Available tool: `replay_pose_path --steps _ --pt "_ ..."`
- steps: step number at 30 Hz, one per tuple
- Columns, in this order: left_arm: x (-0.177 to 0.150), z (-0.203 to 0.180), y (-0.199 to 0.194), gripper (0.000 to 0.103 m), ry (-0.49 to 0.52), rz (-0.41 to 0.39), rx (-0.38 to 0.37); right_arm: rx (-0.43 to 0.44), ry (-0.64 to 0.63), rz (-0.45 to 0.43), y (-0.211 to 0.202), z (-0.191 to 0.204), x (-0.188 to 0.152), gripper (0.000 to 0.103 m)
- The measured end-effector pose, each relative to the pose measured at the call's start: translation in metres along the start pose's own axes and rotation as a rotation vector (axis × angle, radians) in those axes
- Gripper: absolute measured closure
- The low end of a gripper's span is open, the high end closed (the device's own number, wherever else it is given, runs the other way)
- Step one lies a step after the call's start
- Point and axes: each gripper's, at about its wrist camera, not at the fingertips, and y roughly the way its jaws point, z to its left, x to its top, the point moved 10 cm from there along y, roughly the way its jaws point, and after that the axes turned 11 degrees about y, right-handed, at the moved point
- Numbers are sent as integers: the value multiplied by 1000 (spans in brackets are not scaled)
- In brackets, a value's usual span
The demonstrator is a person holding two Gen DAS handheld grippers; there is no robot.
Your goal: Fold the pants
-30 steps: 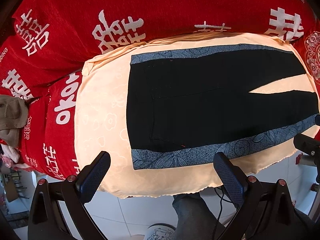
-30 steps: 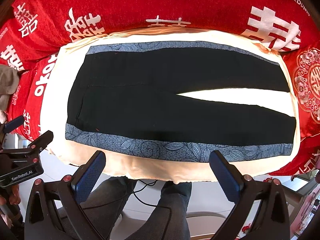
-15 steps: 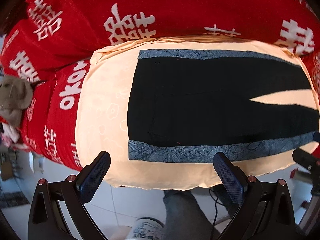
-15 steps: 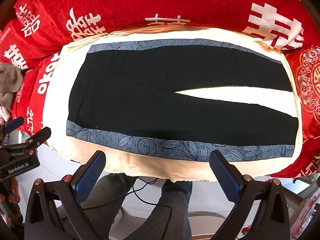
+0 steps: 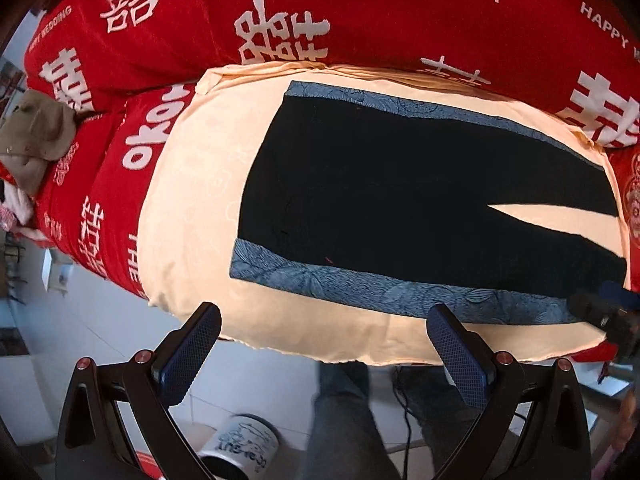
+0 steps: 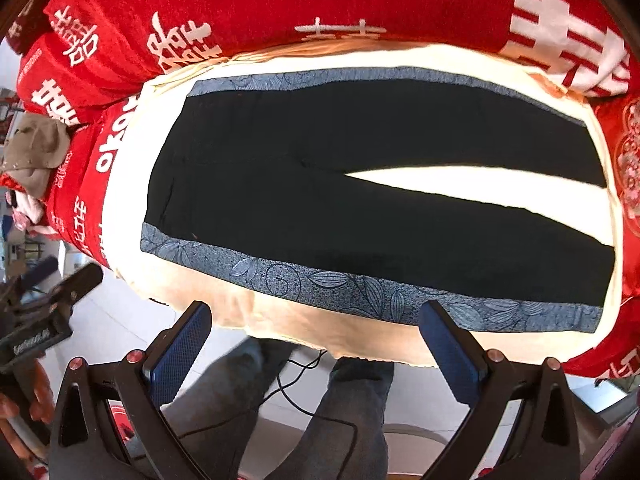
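Black pants (image 5: 380,192) with blue patterned side stripes lie flat on a cream cloth (image 5: 192,208), waist to the left and legs spread in a V to the right. They also show in the right wrist view (image 6: 320,184). My left gripper (image 5: 324,336) is open and empty, held off the near edge by the waist end. My right gripper (image 6: 316,332) is open and empty, off the near edge by the near leg's blue stripe (image 6: 360,292). The right gripper's tip shows at the left view's right edge (image 5: 600,312).
The cream cloth (image 6: 480,188) covers a bed with a red blanket (image 5: 360,20) printed with white characters. A tan cap (image 5: 36,136) lies at the far left. A white printed cup (image 5: 244,448), the person's legs (image 6: 352,420) and a cable are on the floor below.
Both grippers have moved slightly closer to the bed's near edge and the left view has tilted. The pants have not moved. Both grippers stay open.
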Motion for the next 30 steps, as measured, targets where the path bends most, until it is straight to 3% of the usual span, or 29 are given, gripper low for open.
replay_pose_path --steps 7,10,14,16,18,20,26,27,30 --pt "2 26 53 0 9 7 -70 116 111 10 27 17 4 0" --pt "-7 40 88 0 -31 36 -94 244 204 87 62 32 -8 0" --pt "-21 53 128 0 -129 46 -193 455 334 190 111 57 -33 0" --pt "-27 57 145 0 -162 28 -240 520 354 235 134 71 -46 9" --pt "-33 58 161 0 -177 19 -280 556 351 290 163 87 -62 41" --pt "-35 56 174 0 -193 8 -324 582 347 328 193 100 -77 42" --pt "-39 59 197 0 -247 -4 -405 625 438 249 236 87 -75 42" --pt "-41 61 198 0 -255 -10 -414 646 431 209 239 85 -72 42" --pt "-48 61 202 0 -267 -6 -434 660 454 194 243 77 -73 42"
